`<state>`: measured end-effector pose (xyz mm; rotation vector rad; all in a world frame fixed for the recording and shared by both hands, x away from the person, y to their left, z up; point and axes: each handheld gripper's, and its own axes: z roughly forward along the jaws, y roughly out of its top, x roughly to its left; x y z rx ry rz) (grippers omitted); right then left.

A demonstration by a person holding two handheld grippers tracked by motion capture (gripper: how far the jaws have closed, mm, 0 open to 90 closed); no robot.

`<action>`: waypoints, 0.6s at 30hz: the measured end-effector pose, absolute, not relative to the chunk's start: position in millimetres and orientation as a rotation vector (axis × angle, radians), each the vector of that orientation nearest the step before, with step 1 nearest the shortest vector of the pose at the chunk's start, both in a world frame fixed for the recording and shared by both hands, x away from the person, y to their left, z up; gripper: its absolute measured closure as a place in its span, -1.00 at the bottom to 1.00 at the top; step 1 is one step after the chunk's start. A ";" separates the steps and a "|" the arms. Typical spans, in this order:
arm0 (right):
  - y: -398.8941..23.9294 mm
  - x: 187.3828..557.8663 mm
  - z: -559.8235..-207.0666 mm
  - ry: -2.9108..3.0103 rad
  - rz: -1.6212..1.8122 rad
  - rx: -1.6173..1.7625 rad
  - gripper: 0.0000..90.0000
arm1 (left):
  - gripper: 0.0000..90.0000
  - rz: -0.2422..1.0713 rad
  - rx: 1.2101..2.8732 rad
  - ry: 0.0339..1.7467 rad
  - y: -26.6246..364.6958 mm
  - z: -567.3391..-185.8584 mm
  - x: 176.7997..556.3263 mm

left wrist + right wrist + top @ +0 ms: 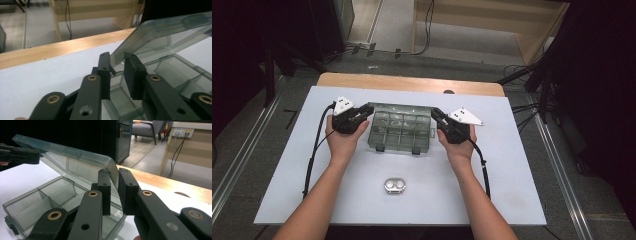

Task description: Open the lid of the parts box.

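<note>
Each hand-held gripper, left (117,72) and right (114,191), pinches a corner of the box's (399,131) half-raised lid (75,160) at mid-desk (512,175). The thin, slick edge could slip free and drop shut, or uneven lifting could twist the hinge.

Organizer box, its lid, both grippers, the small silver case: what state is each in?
Box: open, compartments look empty.
Lid: raised, tilted, held at both side edges.
Left gripper: shut on the lid's edge.
Right gripper: shut on the lid's edge.
Silver case: flat on the table, untouched; open or closed unclear.
</note>
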<state>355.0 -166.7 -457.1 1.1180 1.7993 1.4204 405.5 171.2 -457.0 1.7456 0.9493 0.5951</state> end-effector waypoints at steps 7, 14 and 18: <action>-166.6 357.8 -456.0 1.791 1.424 1.124 0.76 | 0.82 0.623 1.720 0.979 167.4 -456.9 405.5; -167.9 360.9 -454.9 1.784 1.435 1.139 0.77 | 0.88 0.623 1.721 0.986 167.4 -455.7 404.7; -168.2 362.7 -454.1 1.785 1.435 1.138 0.77 | 0.88 0.596 1.715 0.981 169.6 -456.2 406.5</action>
